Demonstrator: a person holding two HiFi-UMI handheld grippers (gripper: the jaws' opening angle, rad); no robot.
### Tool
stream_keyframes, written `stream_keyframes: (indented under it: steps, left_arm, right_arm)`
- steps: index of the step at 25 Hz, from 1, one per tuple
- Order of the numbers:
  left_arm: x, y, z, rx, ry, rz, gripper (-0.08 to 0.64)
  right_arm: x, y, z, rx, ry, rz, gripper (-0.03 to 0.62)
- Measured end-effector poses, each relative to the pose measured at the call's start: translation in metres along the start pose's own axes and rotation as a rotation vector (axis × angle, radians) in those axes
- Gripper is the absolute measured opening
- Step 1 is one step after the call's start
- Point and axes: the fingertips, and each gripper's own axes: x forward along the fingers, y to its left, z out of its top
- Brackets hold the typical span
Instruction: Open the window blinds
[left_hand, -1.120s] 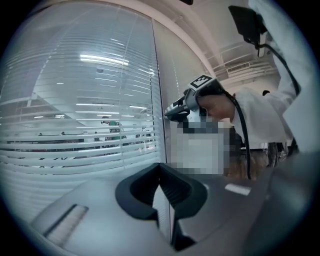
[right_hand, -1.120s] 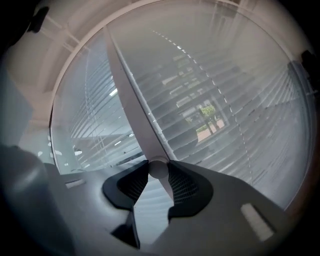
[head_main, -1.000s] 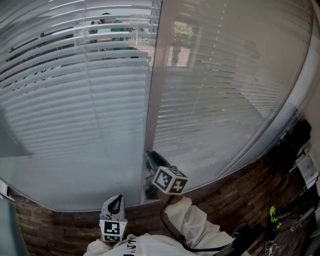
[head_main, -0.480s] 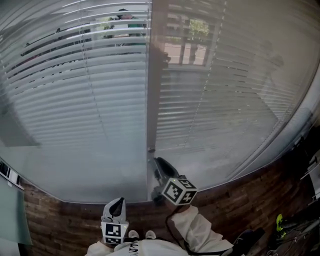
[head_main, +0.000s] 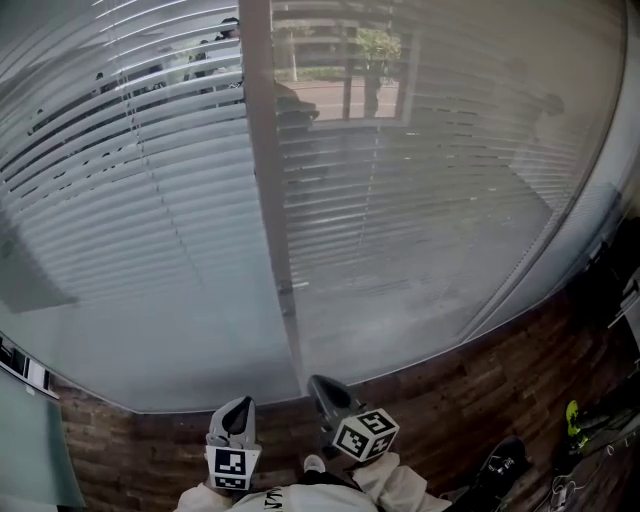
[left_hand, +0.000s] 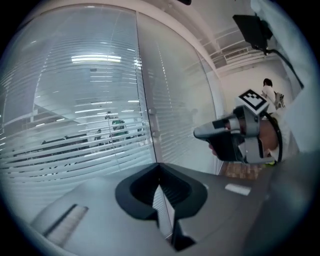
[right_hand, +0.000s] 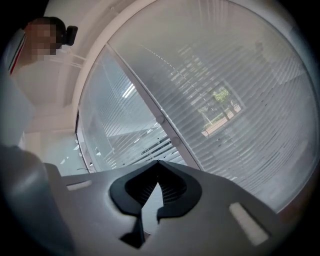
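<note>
Slatted blinds hang behind glass in two panels, a left panel (head_main: 130, 200) and a right panel (head_main: 440, 180), split by a pale upright frame post (head_main: 262, 180) with a small knob (head_main: 287, 290). The slats are partly tilted; people and trees show through the upper gaps. My right gripper (head_main: 318, 385) is shut and empty, low in the head view, just short of the glass foot. It also shows from the side in the left gripper view (left_hand: 196, 133). My left gripper (head_main: 236, 412) is beside it, shut, holding nothing. Both point at the glass (left_hand: 160, 167) (right_hand: 159, 166).
A dark wood-plank floor (head_main: 500, 380) runs along the foot of the glass. Dark gear (head_main: 610, 290) and a yellow-green object (head_main: 572, 415) lie at the far right. My shoe (head_main: 500, 462) shows at the bottom. Another person (left_hand: 267, 87) stands in the room behind.
My right gripper has drawn back and down from the foot of the frame post toward my body. The post has slid left in the head view. The left gripper has hardly shifted.
</note>
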Motion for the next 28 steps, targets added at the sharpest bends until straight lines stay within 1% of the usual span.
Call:
stream_keyframes:
  steps: [3, 6, 11, 16, 21, 28]
  left_arm:
    - [-0.001, 0.005, 0.013, 0.016, -0.027, -0.030, 0.000]
    - [-0.012, 0.006, 0.015, 0.025, -0.049, -0.059, 0.000]
    - [-0.041, 0.001, -0.003, 0.011, -0.064, -0.090, 0.000]
    - [-0.079, 0.001, -0.016, 0.006, -0.087, -0.125, 0.000]
    - [-0.119, -0.002, -0.027, 0.005, -0.122, -0.152, 0.000]
    - [-0.182, -0.018, -0.054, 0.002, -0.112, -0.213, 0.000]
  right_arm:
    - [-0.011, 0.007, -0.016, -0.034, 0.017, -0.049, 0.002]
    - [-0.023, 0.012, -0.032, -0.025, 0.026, -0.098, 0.002]
    - [-0.046, 0.025, -0.052, -0.029, 0.013, -0.165, 0.002]
    - [-0.063, 0.060, -0.072, -0.044, -0.008, -0.193, 0.002]
    - [-0.088, 0.095, -0.095, -0.084, -0.033, -0.236, 0.000]
    - [-0.134, 0.141, -0.128, -0.106, -0.068, -0.303, 0.000]
